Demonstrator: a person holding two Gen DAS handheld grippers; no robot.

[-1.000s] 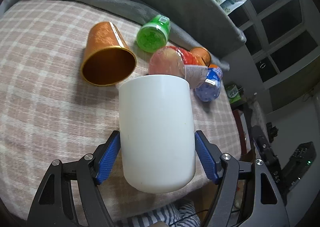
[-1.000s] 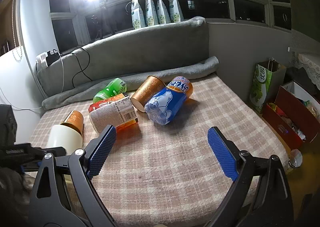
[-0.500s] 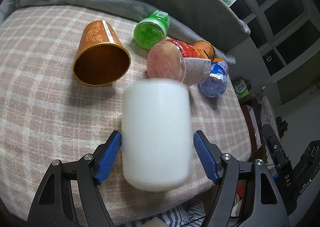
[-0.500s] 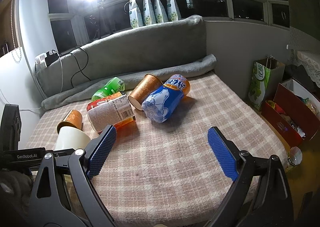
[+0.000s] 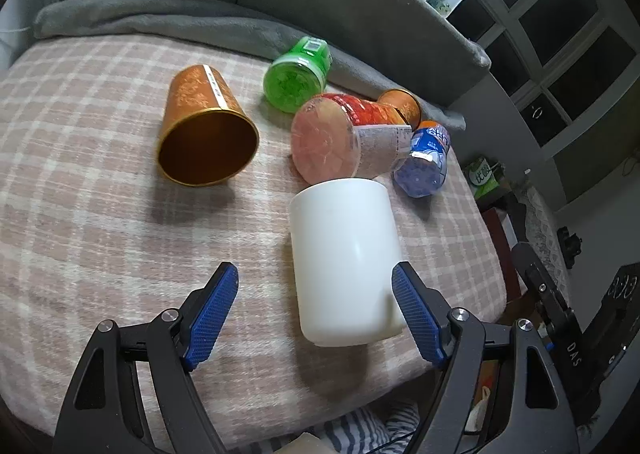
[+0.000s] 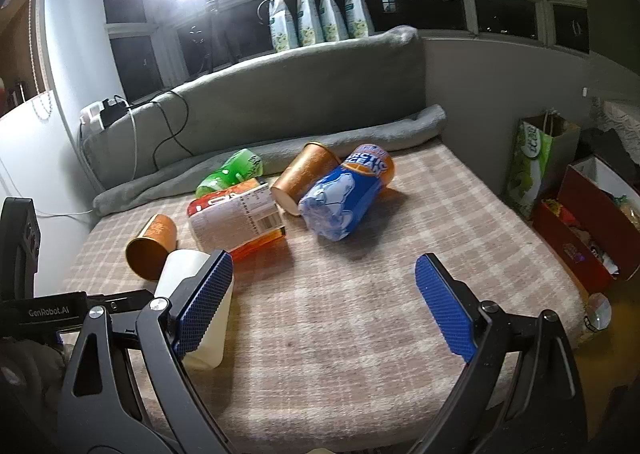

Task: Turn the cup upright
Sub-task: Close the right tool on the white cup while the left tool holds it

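A plain white cup [image 5: 345, 260] rests on the plaid cloth near the front edge; whether it stands upright or inverted I cannot tell. It also shows in the right wrist view [image 6: 188, 282], partly hidden by a finger. My left gripper [image 5: 316, 312] is open; the cup sits between its blue pads, close to the right pad [image 5: 416, 314] and apart from the left one. An orange-gold cup [image 5: 204, 134] lies on its side, mouth toward me. My right gripper [image 6: 324, 304] is open and empty above the cloth.
A green bottle [image 5: 298, 72], a red-labelled bottle [image 5: 344, 138], a blue-labelled bottle [image 5: 426, 158] and a second orange cup [image 5: 402, 104] lie on their sides behind the white cup. A grey blanket roll [image 5: 160, 20] lines the back. The table edge drops off at right [image 5: 480, 222].
My left gripper has opened and let go of the white cup, which now rests on the cloth. The gripper has pulled back and to the left. The right gripper has barely moved.
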